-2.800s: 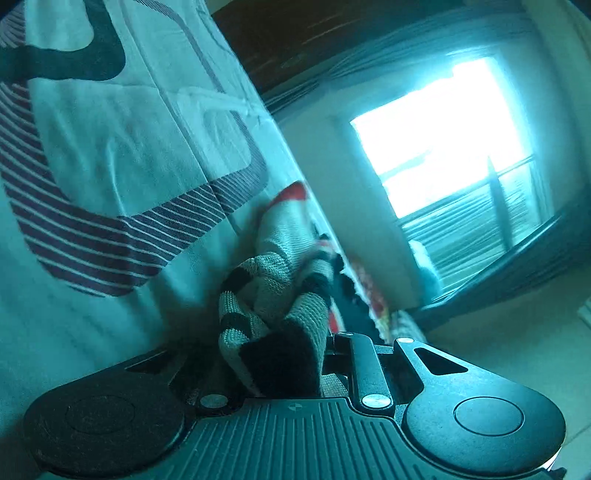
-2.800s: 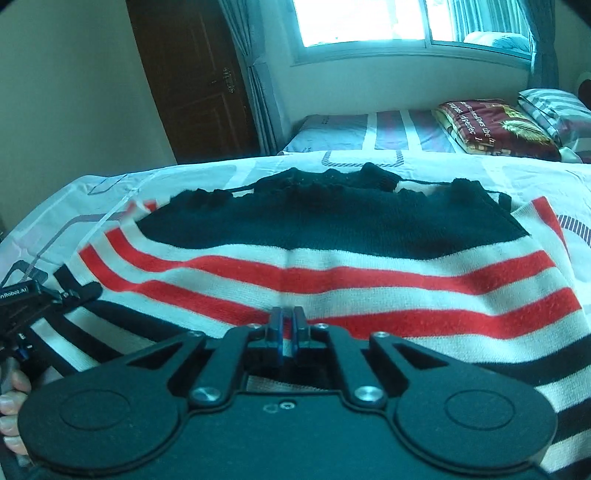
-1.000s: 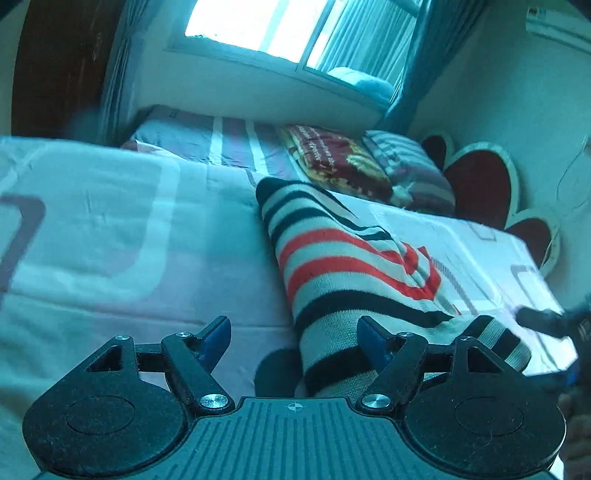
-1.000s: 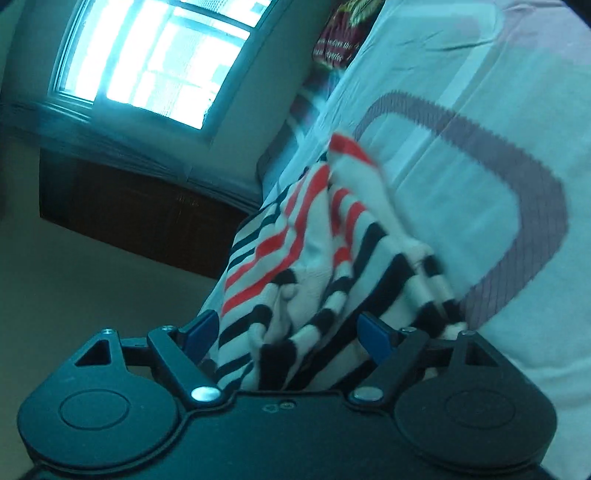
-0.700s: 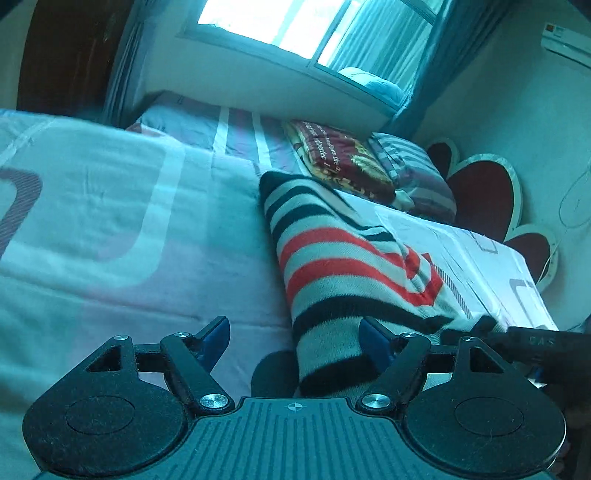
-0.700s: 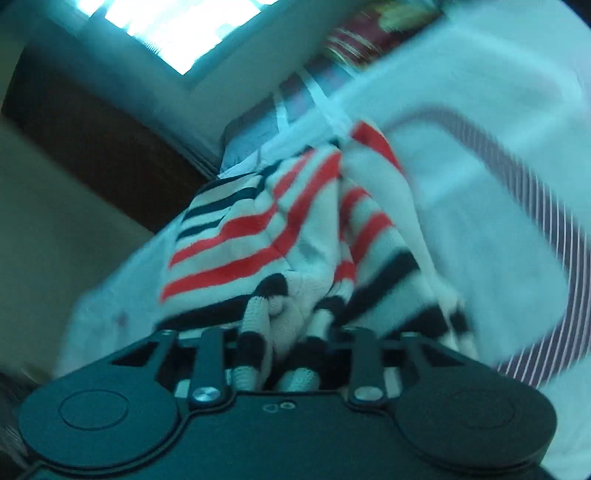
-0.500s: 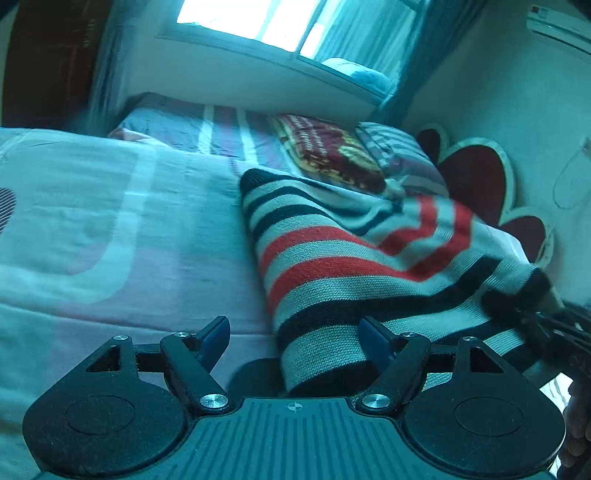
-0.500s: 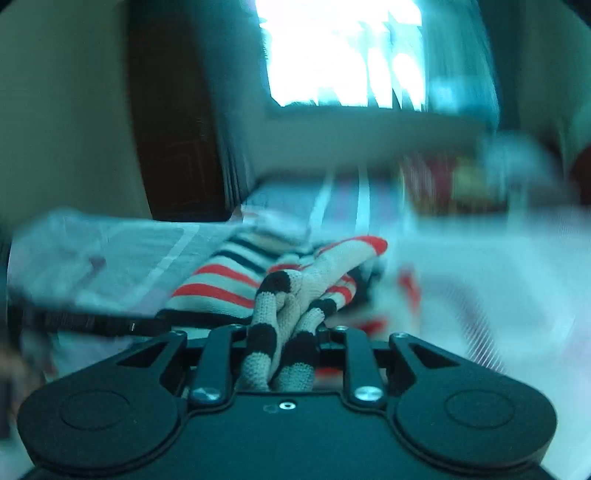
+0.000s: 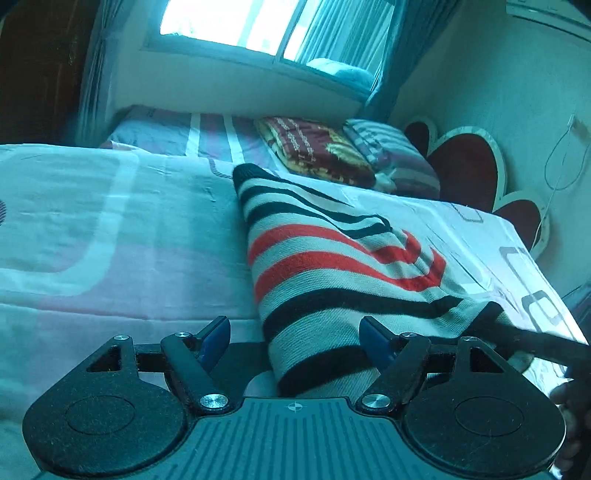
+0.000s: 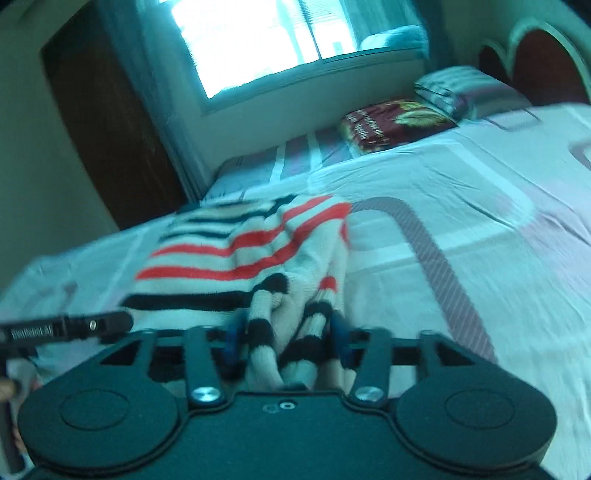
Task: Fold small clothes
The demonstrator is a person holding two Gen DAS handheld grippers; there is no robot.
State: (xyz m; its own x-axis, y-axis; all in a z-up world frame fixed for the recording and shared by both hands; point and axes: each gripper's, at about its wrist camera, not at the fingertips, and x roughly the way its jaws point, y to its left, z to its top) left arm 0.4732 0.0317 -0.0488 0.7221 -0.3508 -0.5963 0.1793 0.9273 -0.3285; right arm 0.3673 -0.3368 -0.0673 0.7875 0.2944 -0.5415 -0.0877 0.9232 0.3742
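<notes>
The left hand-held gripper [image 9: 294, 341] has its blue-tipped fingers spread wide, as half a second ago, and holds nothing. The near end of the folded knitted sweater with cream, black and red stripes [image 9: 332, 266] lies between them, nearer the right finger. Compared with that earlier frame, the sweater's right part is no longer lifted in the air; it now lies low on the bed, with a crease where the red stripes bend in the centre right of the frame.

The right hand-held gripper [image 10: 286, 341] is pressed together on a bunched striped part of the same sweater [image 10: 236, 254], which fills the gap between its fingers. This view is slightly blurred. Its camera now looks down at the bed more than before.

Each gripper sees the other as a dark bar: at the lower right edge of the left view and at the lower left edge of the right view.

The sweater rests on the pale bed sheet with rounded grey-striped shapes [image 9: 110, 236]. Further back, in the upper centre, lie a folded dark red patterned blanket [image 9: 317, 151] and a striped pillow [image 9: 388, 155], below a bright window [image 9: 236, 26].
</notes>
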